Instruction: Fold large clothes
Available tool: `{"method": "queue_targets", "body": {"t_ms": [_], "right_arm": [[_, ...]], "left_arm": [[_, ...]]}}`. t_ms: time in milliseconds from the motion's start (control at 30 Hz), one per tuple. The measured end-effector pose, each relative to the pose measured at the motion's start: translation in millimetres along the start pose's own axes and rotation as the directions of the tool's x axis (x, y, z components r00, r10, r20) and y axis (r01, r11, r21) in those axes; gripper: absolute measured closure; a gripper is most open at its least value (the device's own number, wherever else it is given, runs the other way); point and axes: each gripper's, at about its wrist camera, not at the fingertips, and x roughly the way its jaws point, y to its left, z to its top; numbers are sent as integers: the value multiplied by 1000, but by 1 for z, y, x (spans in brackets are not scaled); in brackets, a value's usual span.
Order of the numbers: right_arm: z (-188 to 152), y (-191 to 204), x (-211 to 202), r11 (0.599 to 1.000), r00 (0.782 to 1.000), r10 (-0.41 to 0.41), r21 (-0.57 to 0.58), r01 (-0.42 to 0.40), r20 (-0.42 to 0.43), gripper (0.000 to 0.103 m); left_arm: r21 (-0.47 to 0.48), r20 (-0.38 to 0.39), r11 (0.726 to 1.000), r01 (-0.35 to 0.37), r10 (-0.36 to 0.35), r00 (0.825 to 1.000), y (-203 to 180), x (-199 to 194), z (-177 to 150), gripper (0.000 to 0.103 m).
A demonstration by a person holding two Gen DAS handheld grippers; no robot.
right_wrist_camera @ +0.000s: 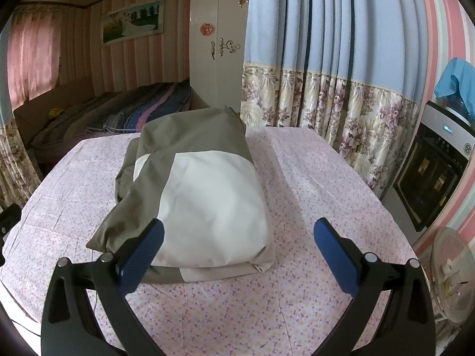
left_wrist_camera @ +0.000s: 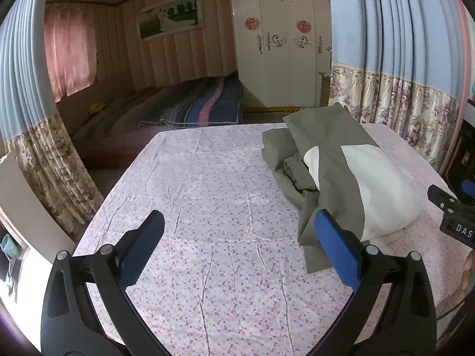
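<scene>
An olive-green and white garment (right_wrist_camera: 202,184) lies bundled in a rough fold on the pink floral tablecloth (right_wrist_camera: 297,296). In the left wrist view the same garment (left_wrist_camera: 341,172) sits on the right half of the table. My left gripper (left_wrist_camera: 240,225) hovers open over bare cloth, its right fingertip (left_wrist_camera: 329,231) in front of the garment's near olive edge. My right gripper (right_wrist_camera: 239,234) is open just short of the garment's white front, nothing between its fingers. The right gripper's black body (left_wrist_camera: 451,210) shows at the left view's right edge.
Blue curtains with floral hems (right_wrist_camera: 341,89) hang right behind the table. A dark oven-like appliance (right_wrist_camera: 433,175) and a fan (right_wrist_camera: 451,273) stand at the right. Beyond the table are a low bed (left_wrist_camera: 184,106) and a white wardrobe (left_wrist_camera: 279,44).
</scene>
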Motion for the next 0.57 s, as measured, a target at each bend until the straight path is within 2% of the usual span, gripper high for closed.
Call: {"method": "queue_targets", "body": {"t_ms": [567], "right_arm": [[-2,1,2,1000,1000,-3,1,3,-3,2]], "left_arm": [[-24,-45,999,25,-26,999,2,10,-2,3]]}}
